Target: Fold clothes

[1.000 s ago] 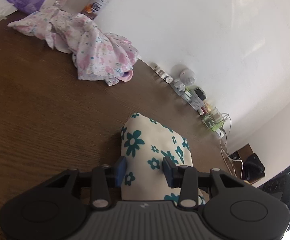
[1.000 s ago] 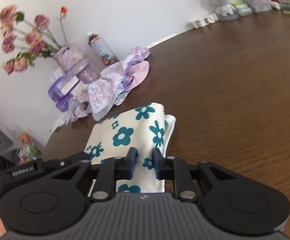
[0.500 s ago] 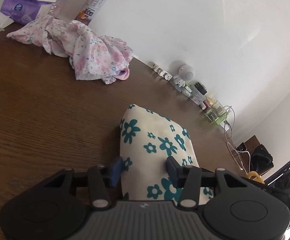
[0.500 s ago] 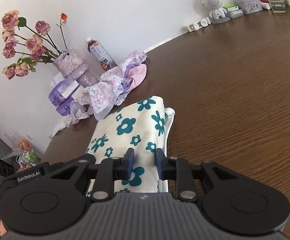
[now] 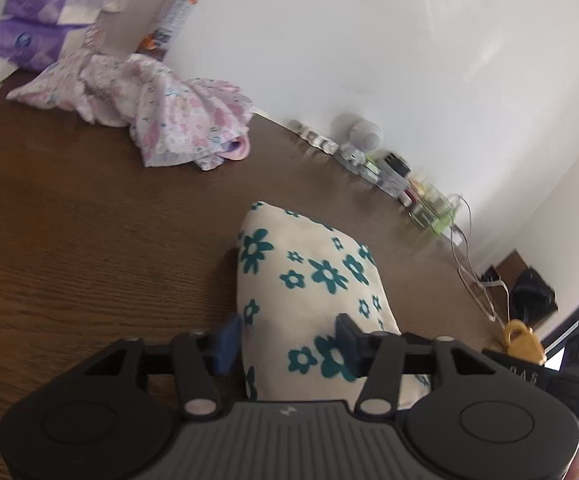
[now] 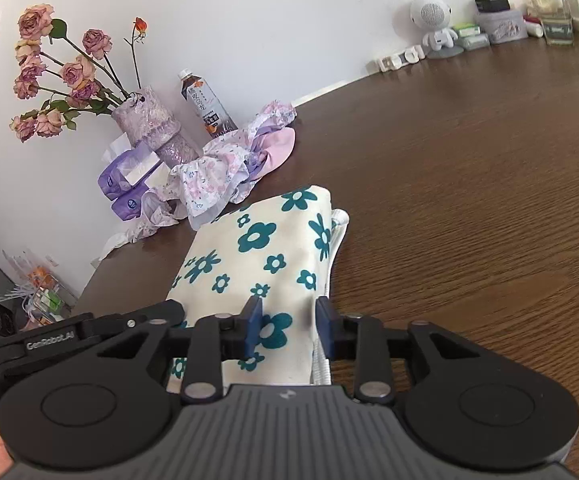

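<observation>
Left wrist: left gripper (image 5: 287, 342) fingers apart, straddling folded cloth (image 5: 313, 280) on table (image 5: 89, 240).
Right wrist: right gripper (image 6: 289, 330) fingers apart over cloth (image 6: 257, 264). Risk: a lifting finger snags the top layer, undoing the fold.

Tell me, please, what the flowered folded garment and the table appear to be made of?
The folded garment: soft matte woven cloth, probably cotton, judging by its limp rounded folds and printed teal flowers. The table: dark brown wood or wood-look laminate, with visible grain and a slight sheen.
</observation>
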The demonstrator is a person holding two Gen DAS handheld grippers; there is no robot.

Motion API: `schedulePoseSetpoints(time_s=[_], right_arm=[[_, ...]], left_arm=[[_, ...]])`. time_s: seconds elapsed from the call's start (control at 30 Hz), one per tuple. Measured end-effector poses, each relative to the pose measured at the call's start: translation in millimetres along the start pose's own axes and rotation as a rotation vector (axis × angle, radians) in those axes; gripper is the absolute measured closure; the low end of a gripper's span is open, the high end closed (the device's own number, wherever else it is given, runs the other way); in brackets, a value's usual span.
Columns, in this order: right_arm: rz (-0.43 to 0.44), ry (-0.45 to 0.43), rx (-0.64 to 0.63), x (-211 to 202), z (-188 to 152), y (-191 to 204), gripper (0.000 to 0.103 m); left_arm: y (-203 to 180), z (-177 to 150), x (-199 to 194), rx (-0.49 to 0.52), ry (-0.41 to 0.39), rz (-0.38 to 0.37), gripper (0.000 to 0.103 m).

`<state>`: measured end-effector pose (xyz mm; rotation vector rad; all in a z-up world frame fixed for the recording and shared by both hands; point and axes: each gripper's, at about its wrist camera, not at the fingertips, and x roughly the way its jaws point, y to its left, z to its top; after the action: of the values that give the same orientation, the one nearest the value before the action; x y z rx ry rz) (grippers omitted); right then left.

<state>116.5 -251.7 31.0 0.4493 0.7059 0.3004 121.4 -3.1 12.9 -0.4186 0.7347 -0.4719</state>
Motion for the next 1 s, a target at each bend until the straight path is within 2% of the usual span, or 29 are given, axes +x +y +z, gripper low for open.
schedulePoseSetpoints(time_s=[0.03, 0.07, 0.1, 0.2, 0.33, 0.4, 0.47, 0.5, 0.53, 0.63, 0.67, 0.73, 0.8, 0.93, 1.0], right_arm=[[-0.002, -0.002, -0.005, -0.9, -0.4, 0.2, 0.066], [0.0, 0.005, -0.005, 0.7, -0.8, 0.0, 0.066], [0.002, 0.011, -0.005, 2.6, -1.4, -0.2, 0.066], [0.004, 0.029, -0.004, 9.7, -4.2, 0.7, 0.066], [0.007, 0.019, -0.029, 8.2, -7.1, 6.8, 0.073], [0.004, 0.011, -0.031, 4.3, -7.2, 7.8, 0.073], [0.008, 0.006, -0.022, -0.7, -6.8, 6.8, 0.071], [0.013, 0.006, -0.025, -3.2, -6.9, 6.7, 0.065], [0.017, 0.008, -0.027, -4.8, -7.2, 6.8, 0.063], [0.021, 0.015, -0.034, -3.5, -8.8, 7.9, 0.063], [0.013, 0.019, -0.033, -0.4, -9.7, 8.4, 0.063], [0.004, 0.025, -0.028, 4.5, -11.4, 8.4, 0.068], [0.002, 0.026, -0.031, 5.2, -12.1, 8.6, 0.069], [0.01, 0.021, -0.023, -2.7, -10.5, 7.0, 0.063], [0.01, 0.021, -0.021, -2.1, -11.5, 6.8, 0.061]], left_arm=[[-2.0, -1.2, -0.4, 0.013, 0.001, -0.001, 0.048], [-2.9, -2.1, 1.6, 0.023, 0.006, 0.003, 0.054], [-3.5, -3.0, 3.6, 0.031, 0.011, 0.008, 0.066], [-1.8, -4.3, 6.8, 0.04, -0.002, 0.013, 0.074], [2.7, -3.9, 4.5, 0.01, -0.004, 0.0, 0.072], [4.6, -2.5, 1.3, -0.011, -0.004, -0.003, 0.062], [3.0, -3.2, -5.8, -0.001, -0.015, 0.004, 0.055], [2.2, -3.5, -9.2, 0.003, -0.02, 0.006, 0.052], [1.5, -3.9, -11.3, 0.008, -0.018, 0.005, 0.052], [0.6, -6.0, -10.6, 0.017, -0.005, 0.001, 0.051], [0.5, -7.3, -8.2, 0.021, 0.003, -0.001, 0.054], [0.3, -9.7, -3.4, 0.03, 0.016, -0.007, 0.066], [1.8, -10.6, -2.0, 0.026, 0.014, -0.016, 0.07], [2.5, -8.9, -10.5, 0.014, -0.001, -0.011, 0.066], [2.3, -8.1, -15.3, 0.011, -0.011, -0.007, 0.054]])
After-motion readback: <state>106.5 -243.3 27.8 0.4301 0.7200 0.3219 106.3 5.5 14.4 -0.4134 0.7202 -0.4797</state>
